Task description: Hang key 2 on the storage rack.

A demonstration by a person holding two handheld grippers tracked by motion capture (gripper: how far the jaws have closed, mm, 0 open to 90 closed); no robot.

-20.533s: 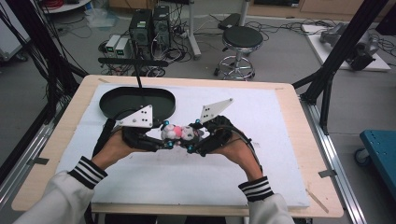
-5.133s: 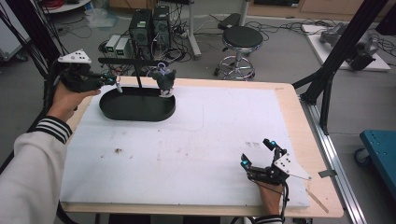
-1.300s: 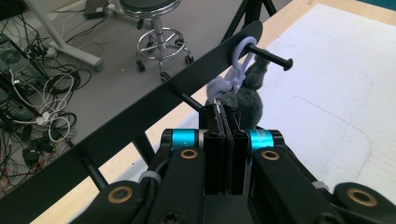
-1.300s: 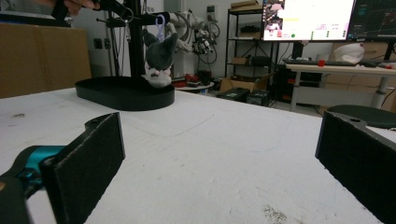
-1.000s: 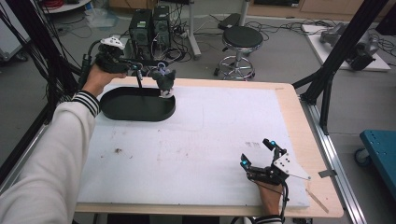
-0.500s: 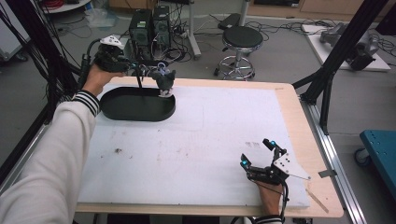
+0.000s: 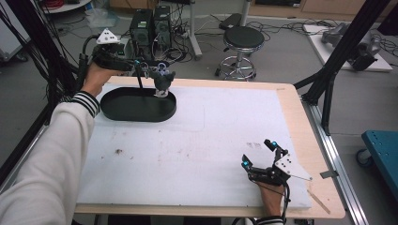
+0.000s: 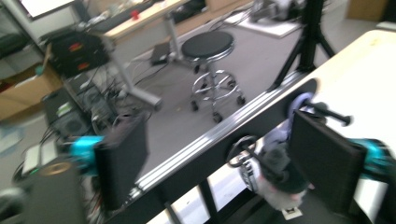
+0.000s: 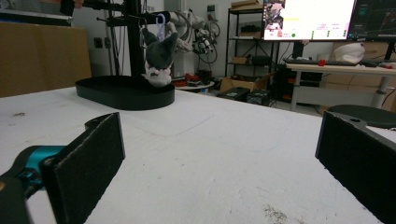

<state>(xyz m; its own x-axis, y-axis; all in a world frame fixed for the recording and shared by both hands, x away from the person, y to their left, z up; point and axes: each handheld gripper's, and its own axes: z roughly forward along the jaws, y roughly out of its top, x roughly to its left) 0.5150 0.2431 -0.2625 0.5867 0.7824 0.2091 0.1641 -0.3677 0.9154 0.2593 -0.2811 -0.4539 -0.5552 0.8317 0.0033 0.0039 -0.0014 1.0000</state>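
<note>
A grey plush keychain (image 7: 163, 80) hangs by its ring from the arm of a black stand (image 7: 139, 77) rising out of the oval black tray (image 7: 122, 110) at the tabletop's far left corner. The left tongs (image 7: 140, 67) are just beside it; their jaws have just been opening and now stand spread, the toy close to one pad and free of both. The right tongs (image 7: 259, 153), also spread and holding nothing, rest near the front right edge of the white tabletop (image 7: 197, 140). Beyond it stand a stool (image 7: 241, 42) and computer boxes (image 7: 151, 23).

Black stool (image 7: 241, 38) on floor beyond table; computer towers (image 7: 151, 23) behind; monitor (image 9: 308, 18) lit
</note>
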